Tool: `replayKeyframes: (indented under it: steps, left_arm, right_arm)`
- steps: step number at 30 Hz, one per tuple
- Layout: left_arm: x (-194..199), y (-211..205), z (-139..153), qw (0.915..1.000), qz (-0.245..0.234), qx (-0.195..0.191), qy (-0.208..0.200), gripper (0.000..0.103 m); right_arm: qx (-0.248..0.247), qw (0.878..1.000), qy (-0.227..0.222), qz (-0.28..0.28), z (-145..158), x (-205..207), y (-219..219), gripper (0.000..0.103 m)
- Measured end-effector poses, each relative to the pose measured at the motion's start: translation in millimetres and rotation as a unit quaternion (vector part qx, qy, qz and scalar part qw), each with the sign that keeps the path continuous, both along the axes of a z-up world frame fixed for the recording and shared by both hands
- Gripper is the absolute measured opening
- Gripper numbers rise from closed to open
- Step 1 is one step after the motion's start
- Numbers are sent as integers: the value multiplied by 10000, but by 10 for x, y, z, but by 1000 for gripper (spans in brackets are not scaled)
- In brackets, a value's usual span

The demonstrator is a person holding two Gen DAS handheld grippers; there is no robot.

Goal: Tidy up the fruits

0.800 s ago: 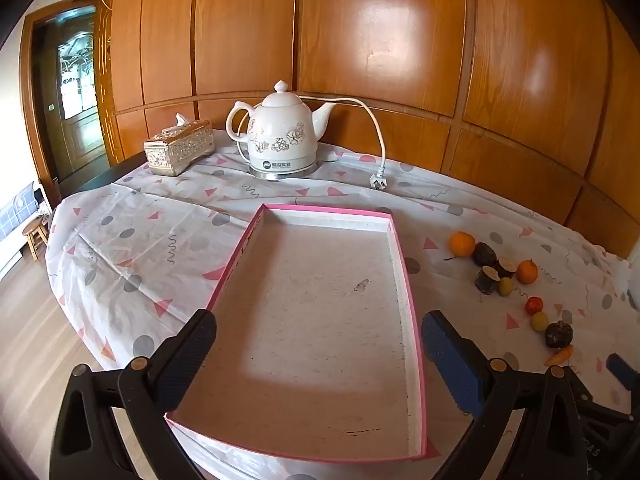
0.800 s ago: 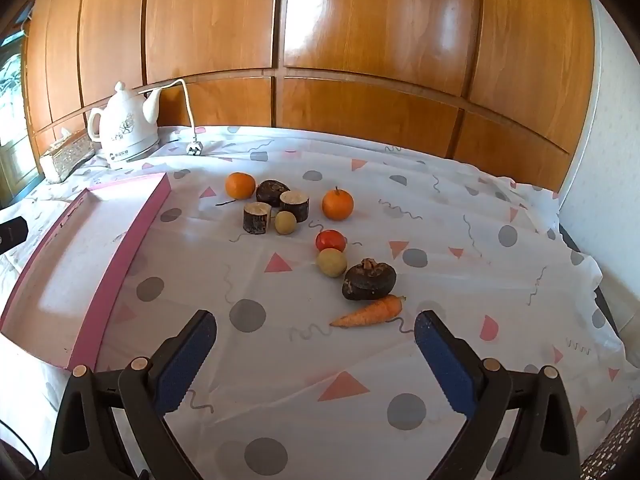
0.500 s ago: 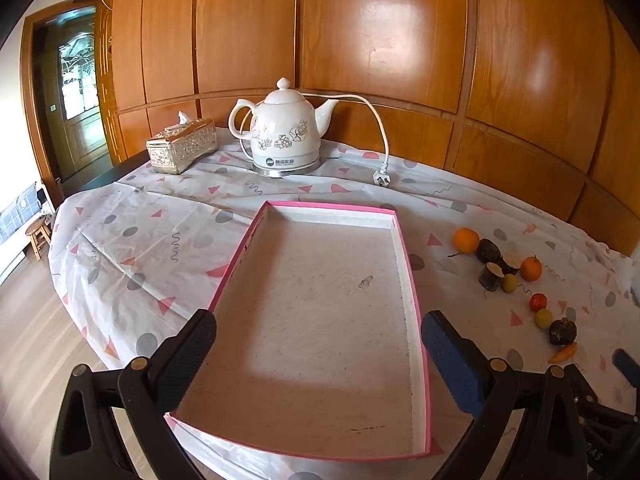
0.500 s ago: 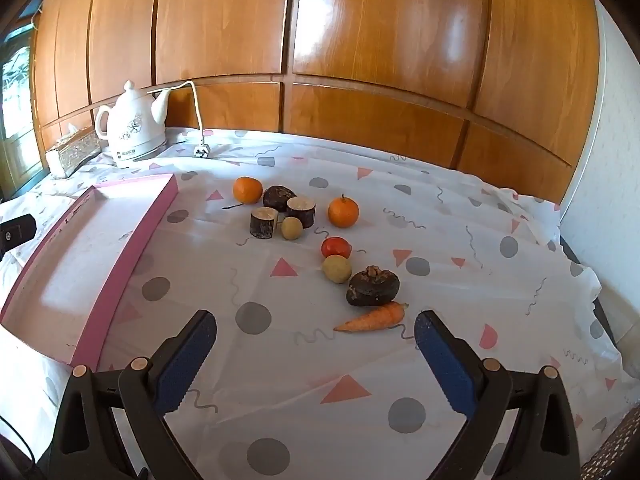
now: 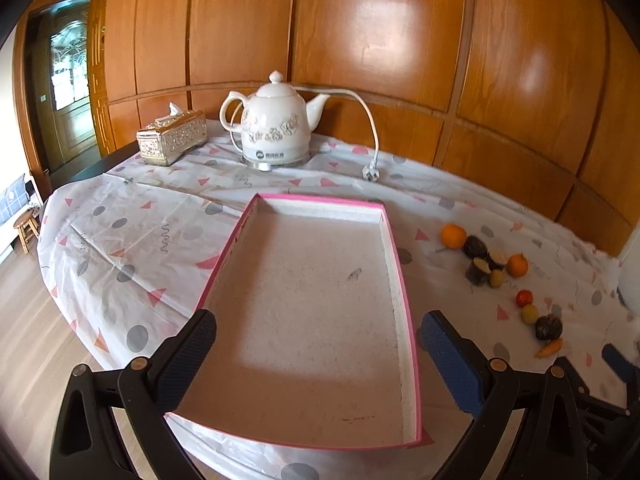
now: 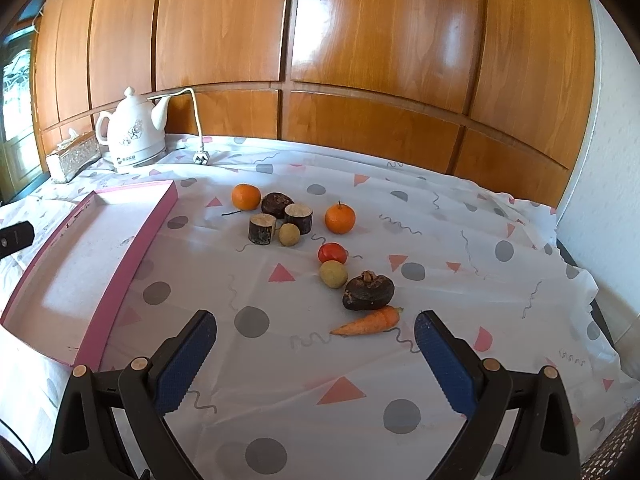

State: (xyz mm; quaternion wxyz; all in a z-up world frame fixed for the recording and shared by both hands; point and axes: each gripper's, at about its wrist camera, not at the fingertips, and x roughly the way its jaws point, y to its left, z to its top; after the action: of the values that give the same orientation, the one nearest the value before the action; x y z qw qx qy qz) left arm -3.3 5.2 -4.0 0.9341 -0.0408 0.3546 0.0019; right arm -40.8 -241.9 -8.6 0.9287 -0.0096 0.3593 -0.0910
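A shallow pink-rimmed tray (image 5: 394, 240) with a white floor lies empty on the patterned tablecloth; my left gripper (image 5: 316, 336) hangs open above its near half. In the right wrist view the tray (image 6: 132, 240) is at the left, and the produce is spread in the middle: two oranges (image 6: 246, 197) (image 6: 340, 218), two dark round fruits (image 6: 277, 204) (image 6: 369, 292), two cut brown logs (image 6: 262, 229), two small yellow-green fruits (image 6: 333, 274), a red tomato (image 6: 332, 253) and a carrot (image 6: 368, 322). My right gripper (image 6: 316, 334) stands open just short of the carrot, holding nothing.
A white ceramic kettle (image 5: 276, 128) with cord and plug (image 5: 370, 174) and a silver tissue box (image 5: 172, 142) stand at the back by the wood-panelled wall. The table's left edge drops to the floor, where a small stool (image 5: 26, 228) stands.
Both views have drawn back and risen slightly, so the tray, kettle and fruit look a little smaller and farther. Both grippers stay wide open and hold nothing.
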Motion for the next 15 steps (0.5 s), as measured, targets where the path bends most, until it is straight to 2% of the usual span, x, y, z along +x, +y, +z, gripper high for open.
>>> replayKeyframes:
  steps: [6, 10, 15]
  left_arm:
    - [-21, -62, -15, 9999, -90, 136, 48, 103]
    - [-46, -16, 17, 9999, -140, -65, -40, 103]
    - [-39, 11, 45, 9999, -92, -134, -55, 103]
  right_arm:
    - [-36, 10000, -19, 62, -5, -11, 34, 101]
    - [-39, 10000, -31, 32, 6, -11, 20, 101]
    - [-52, 10000, -4, 71, 27, 27, 20, 101]
